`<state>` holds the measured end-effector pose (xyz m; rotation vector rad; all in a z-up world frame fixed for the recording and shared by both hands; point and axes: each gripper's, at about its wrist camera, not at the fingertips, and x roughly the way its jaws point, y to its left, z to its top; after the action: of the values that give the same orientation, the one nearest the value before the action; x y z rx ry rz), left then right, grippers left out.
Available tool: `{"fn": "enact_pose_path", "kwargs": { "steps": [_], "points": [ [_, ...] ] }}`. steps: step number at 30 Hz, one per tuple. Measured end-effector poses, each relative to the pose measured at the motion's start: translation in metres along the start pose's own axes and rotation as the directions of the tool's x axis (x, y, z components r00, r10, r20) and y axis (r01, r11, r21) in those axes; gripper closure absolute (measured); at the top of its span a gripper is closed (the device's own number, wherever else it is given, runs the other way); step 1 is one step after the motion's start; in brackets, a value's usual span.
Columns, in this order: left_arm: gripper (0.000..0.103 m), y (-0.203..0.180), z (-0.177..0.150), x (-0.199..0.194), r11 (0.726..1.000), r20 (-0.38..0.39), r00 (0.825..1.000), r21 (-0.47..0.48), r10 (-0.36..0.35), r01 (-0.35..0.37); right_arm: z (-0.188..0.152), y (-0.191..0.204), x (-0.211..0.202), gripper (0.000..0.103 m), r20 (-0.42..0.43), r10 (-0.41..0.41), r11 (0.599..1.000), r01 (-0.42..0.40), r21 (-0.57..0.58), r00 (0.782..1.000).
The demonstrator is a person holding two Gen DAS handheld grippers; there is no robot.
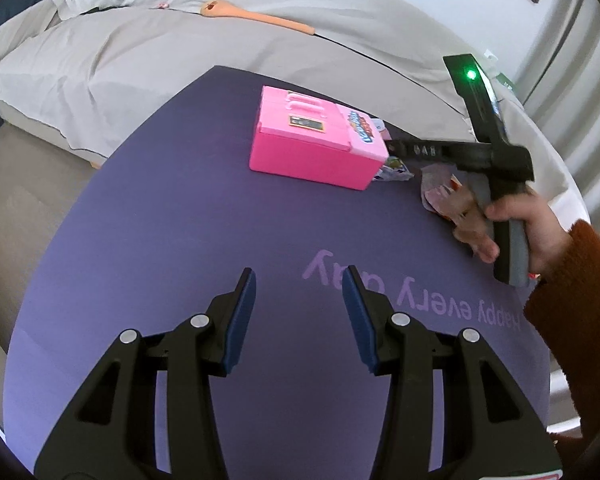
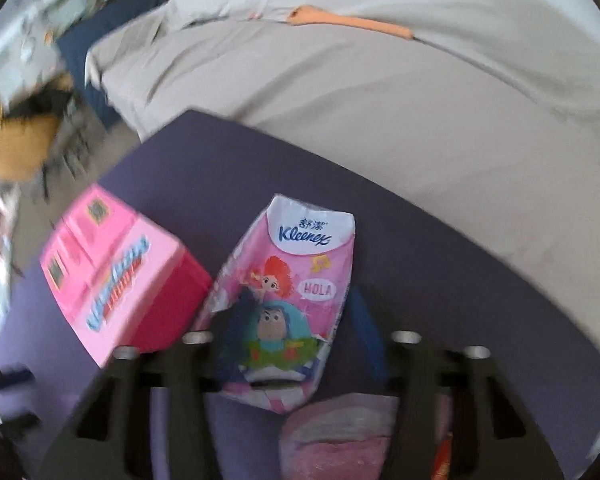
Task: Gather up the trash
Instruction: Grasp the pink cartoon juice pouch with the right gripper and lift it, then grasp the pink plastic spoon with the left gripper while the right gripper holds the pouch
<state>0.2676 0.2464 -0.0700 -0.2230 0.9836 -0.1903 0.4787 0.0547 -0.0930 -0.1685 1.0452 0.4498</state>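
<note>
Purple mat (image 2: 460, 280), right hand-held gripper (image 2: 296, 304) astride tissue pack (image 2: 314, 236), grip unclear through blur

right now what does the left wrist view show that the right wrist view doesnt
Only the left wrist view: the person's hand holding the right tongs, the open left tongs, and the mat's lettering.
Only the right wrist view: the Kleenex pack printed side up between the right tongs' fingers.
Both: the pink box, purple mat and bed.

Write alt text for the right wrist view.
A pink Kleenex tissue packet with cartoon characters lies between the right gripper's blurred fingers on a purple mat. A pink toy box sits left; a grey-covered bed lies beyond.
</note>
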Motion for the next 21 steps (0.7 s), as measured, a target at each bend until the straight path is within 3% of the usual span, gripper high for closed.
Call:
{"fn": "enact_pose_path", "kwargs": {
  "steps": [1, 4, 12, 16, 21],
  "points": [
    [0.060, -0.002, 0.000, 0.001, 1.000, -0.001, 1.000, -0.002, 0.002, -0.002, -0.001, 0.001, -0.002, 0.096, -0.006, -0.002, 1.000, 0.002, -0.017, 1.000],
    [0.060, -0.010, 0.000, 0.006, 1.000, -0.010, 1.000, 0.003, -0.006, 0.006, -0.008, -0.005, -0.019, 0.098, -0.004, 0.022, 1.000, -0.022, -0.006, 1.000],
    [0.060, -0.050, 0.006, 0.017, 0.993, -0.039, 0.994, 0.048, -0.106, 0.108, -0.031, -0.037, -0.109, 0.098, 0.130, 0.046, 0.997, -0.053, 0.055, 0.990],
    [0.060, -0.071, 0.011, 0.028, 0.988, -0.054, 0.988, 0.054, -0.142, 0.145, -0.056, -0.055, -0.146, 0.098, 0.159, 0.029, 0.996, -0.042, 0.084, 0.987],
    [0.060, -0.100, 0.025, 0.053, 0.987, -0.089, 0.984, 0.029, -0.154, 0.157, -0.113, -0.075, -0.173, 0.098, 0.152, -0.008, 0.994, -0.008, 0.108, 0.988]
  ]
}}
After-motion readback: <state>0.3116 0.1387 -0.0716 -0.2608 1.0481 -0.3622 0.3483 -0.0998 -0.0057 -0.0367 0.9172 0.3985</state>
